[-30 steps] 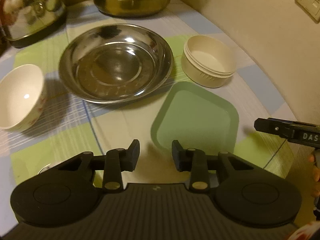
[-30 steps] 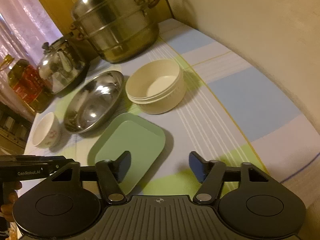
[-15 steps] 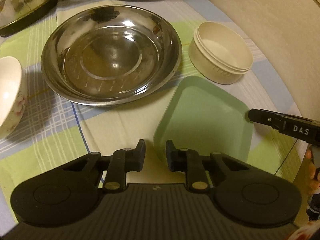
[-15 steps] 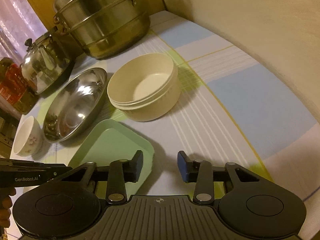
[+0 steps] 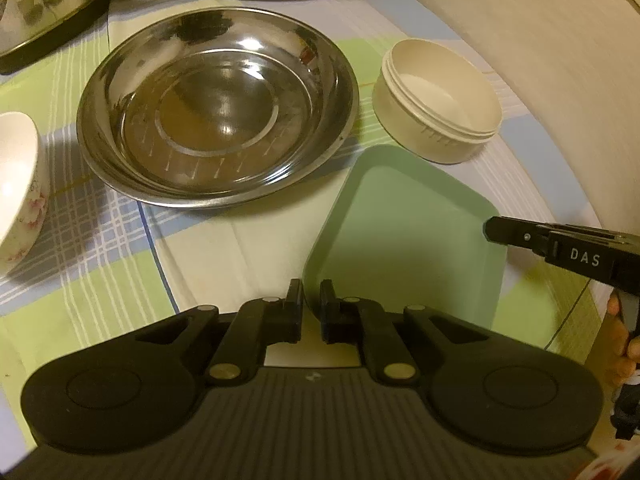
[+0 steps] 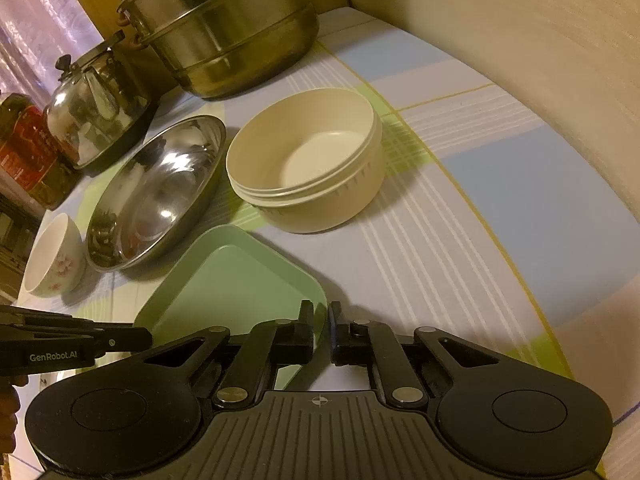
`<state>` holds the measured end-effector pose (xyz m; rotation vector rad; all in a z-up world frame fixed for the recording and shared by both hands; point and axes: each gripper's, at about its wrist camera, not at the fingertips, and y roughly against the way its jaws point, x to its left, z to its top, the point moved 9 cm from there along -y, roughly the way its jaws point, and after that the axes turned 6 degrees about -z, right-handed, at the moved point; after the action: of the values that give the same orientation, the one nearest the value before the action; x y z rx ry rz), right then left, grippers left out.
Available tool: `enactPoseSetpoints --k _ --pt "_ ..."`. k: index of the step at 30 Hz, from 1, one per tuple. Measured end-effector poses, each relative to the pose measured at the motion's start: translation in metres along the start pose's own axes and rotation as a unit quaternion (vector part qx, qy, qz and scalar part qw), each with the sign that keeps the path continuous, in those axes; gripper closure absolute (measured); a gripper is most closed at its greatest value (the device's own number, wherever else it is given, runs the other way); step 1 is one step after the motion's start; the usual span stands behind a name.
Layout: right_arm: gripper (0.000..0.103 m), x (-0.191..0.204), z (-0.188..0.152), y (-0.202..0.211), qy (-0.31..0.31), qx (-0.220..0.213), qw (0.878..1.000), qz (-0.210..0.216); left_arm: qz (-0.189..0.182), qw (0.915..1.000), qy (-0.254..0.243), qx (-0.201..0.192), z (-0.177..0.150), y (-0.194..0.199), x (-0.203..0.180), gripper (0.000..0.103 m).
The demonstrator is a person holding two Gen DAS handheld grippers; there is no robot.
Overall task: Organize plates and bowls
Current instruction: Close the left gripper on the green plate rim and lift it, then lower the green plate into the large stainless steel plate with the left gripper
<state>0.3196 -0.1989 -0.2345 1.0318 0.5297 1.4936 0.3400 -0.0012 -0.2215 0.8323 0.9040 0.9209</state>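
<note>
Both cams sit low, just behind their own fingers, tilted down over the table (image 5: 240, 248). The left wrist view hangs close over the near-left corner of the green tray (image 5: 404, 240) and faces the wall side, steel dish (image 5: 216, 108) straight ahead. The right wrist view comes in from the tray's (image 6: 224, 284) opposite corner, angled more toward the big pot (image 6: 224, 28) and kettle (image 6: 96, 112) at the back. Shared by both: tray, steel dish (image 6: 156, 192), cream tub (image 5: 436, 100) (image 6: 308, 160), floral bowl (image 5: 18, 188) (image 6: 54, 256), and each one catches the other tool poking in from the side
</note>
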Motion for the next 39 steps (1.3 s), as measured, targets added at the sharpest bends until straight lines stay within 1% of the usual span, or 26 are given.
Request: enactPoseSetpoints --k 9,16,27,33,39 --pt "0.096 0.012 0.013 0.036 0.000 -0.015 1.000 0.025 -0.011 0.9996 0.008 -0.025 0.001 0.033 -0.003 0.097" --pt "0.096 0.033 0.037 0.039 0.010 -0.021 0.999 0.040 0.004 0.9980 0.020 -0.061 0.017 0.057 0.009 0.097" --pt "0.096 0.085 0.073 0.002 0.044 -0.021 0.997 0.055 0.053 0.9923 0.053 -0.099 0.058 0.075 0.061 0.097" --pt "0.096 0.105 0.090 -0.025 0.057 -0.016 0.997 0.058 0.070 0.9893 0.065 -0.110 0.078 0.077 0.084 0.097" --pt "0.096 0.118 0.106 -0.049 0.064 -0.009 0.997 0.053 0.082 0.9871 0.080 -0.112 0.092 0.068 0.104 0.097"
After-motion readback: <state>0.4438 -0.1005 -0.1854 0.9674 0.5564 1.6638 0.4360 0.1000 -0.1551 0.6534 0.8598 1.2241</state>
